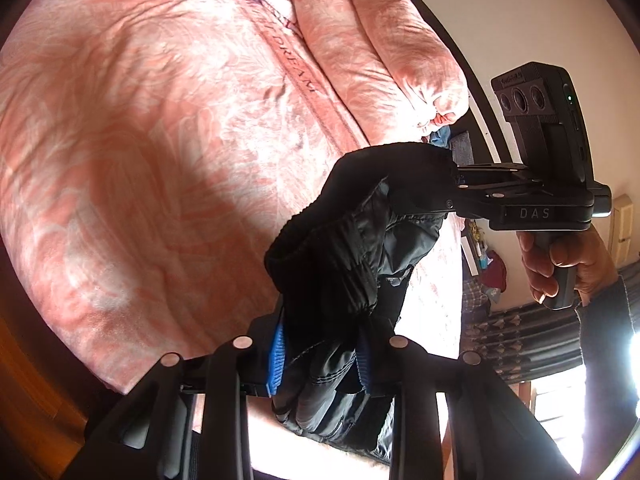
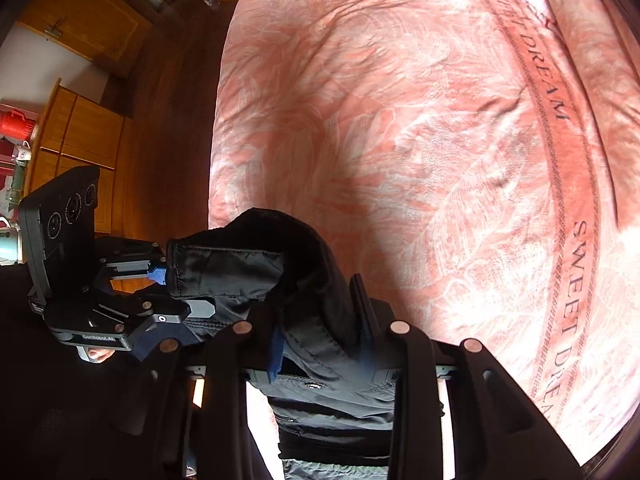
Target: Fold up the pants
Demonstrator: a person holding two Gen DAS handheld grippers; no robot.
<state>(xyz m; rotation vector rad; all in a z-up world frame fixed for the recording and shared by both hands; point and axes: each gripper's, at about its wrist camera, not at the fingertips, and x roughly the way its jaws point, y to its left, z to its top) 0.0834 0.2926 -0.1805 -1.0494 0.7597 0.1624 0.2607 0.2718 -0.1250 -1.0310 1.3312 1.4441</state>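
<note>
Left gripper (image 1: pixel 320 356) is clamped on our black padded nylon pants (image 1: pixel 352 240), and right gripper (image 2: pixel 324 354) grips them too. They hang bunched above the pink floral bedspread (image 1: pixel 140 140). We judge no neat fold made yet; spreading and folding remain.

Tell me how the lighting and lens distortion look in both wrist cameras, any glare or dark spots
Left wrist view: glare blows out the window at lower right; a broad shadow crosses the pink bedspread; the black pants lose detail. Right wrist view: sunlit bedspread washes out near the lettering, the left side is murky, and the fisheye bends the bed edge.
</note>
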